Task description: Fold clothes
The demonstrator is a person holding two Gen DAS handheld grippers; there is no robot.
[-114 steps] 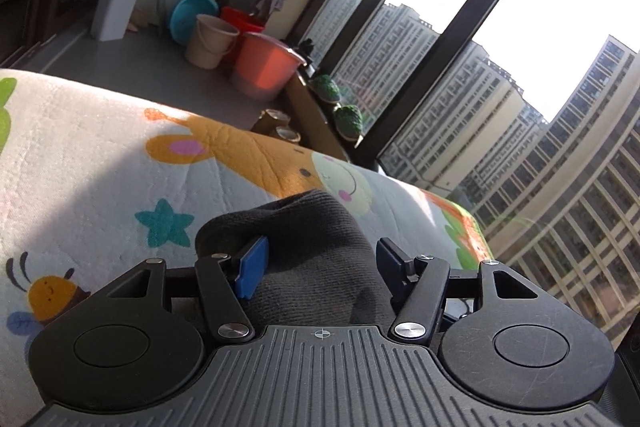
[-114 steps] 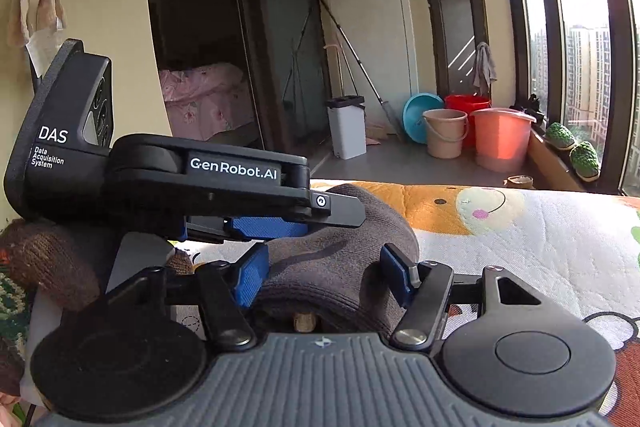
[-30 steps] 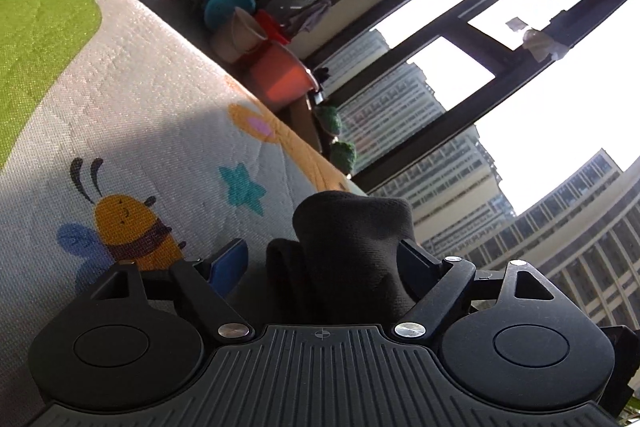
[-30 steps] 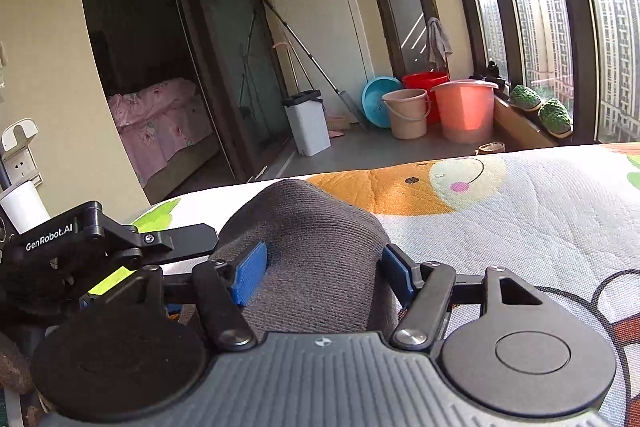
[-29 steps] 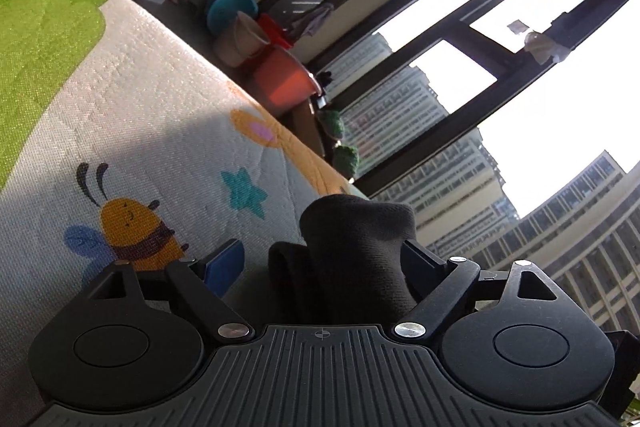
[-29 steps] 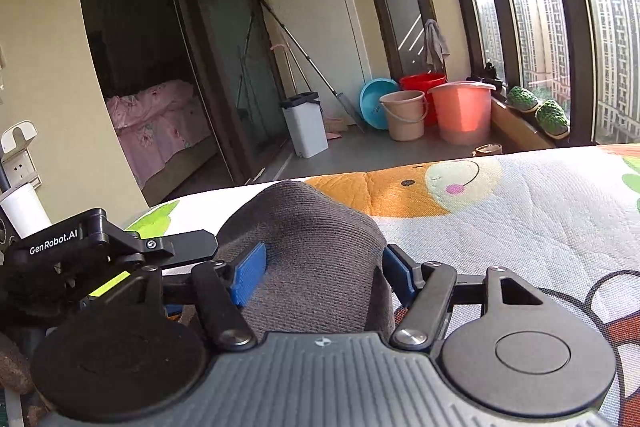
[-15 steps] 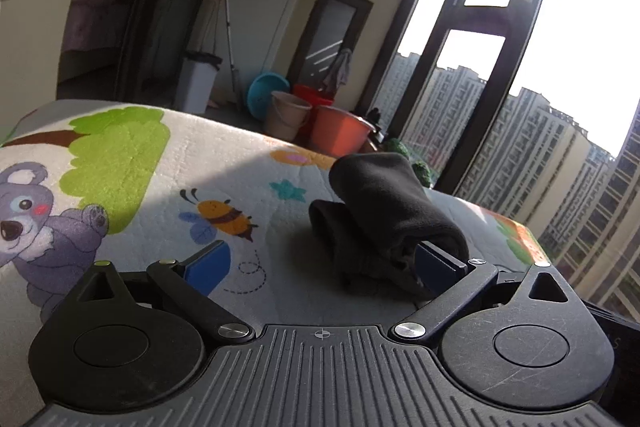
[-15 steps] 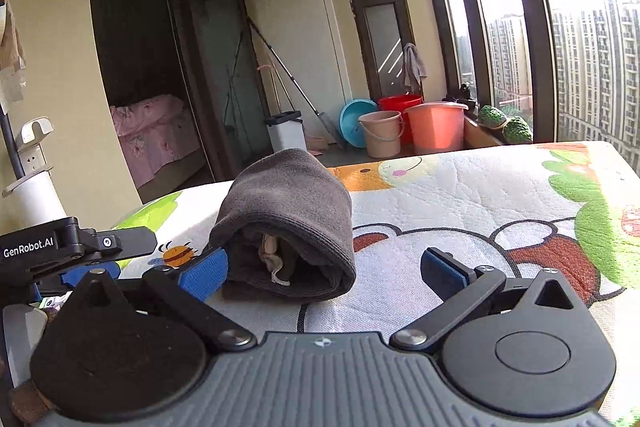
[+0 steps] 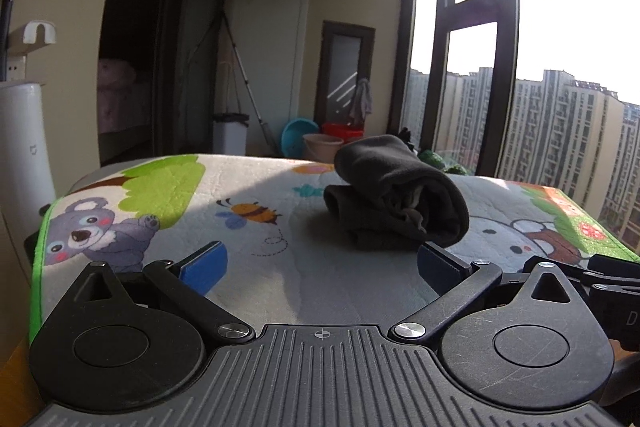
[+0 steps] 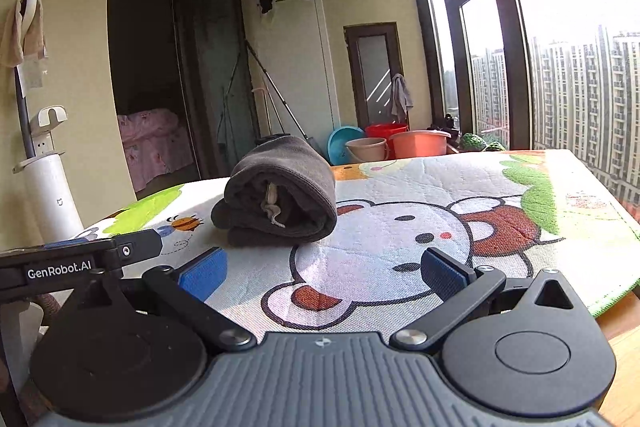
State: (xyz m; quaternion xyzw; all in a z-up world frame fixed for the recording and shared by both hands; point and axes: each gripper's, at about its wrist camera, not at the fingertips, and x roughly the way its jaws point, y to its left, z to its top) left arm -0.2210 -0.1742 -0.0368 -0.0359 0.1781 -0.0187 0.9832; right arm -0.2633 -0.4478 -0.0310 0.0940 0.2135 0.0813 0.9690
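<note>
Garment: a dark grey garment (image 10: pixel 276 193) lies folded over into a compact, rounded bundle on the cartoon play mat (image 10: pixel 460 195), ahead of both sets of jaws and clear of them.
Left gripper (image 9: pixel 320 261): jaws spread wide, nothing between them; the bundle sits ahead and slightly toward the right pad.
Right gripper (image 10: pixel 322 271): jaws equally wide, holding nothing; the bundle sits ahead and toward the left pad.
State of task: the garment already lies as a folded piece, which looks like what the task asks for; whether more clothes wait is not shown.
Doing it well: judged from the loose upper layer, the bundle would spring open if nudged, so both jaws should stay wide and off the cloth. If the fold needs tidying, press down from above rather than pushing from the open end.
Loose detail: a pale drawstring (image 10: pixel 273 205) hangs in the open end of the roll facing the right jaws; it could snag a pad.
Hidden: the far side of the bundle and how many layers lie inside cannot be seen.
Hard to read: in the left wrist view, backlight from the window (image 9: pixel 472 39) darkens the cloth, so seams are unclear.
Cut off: both hands holding the grippers are out of view.
</note>
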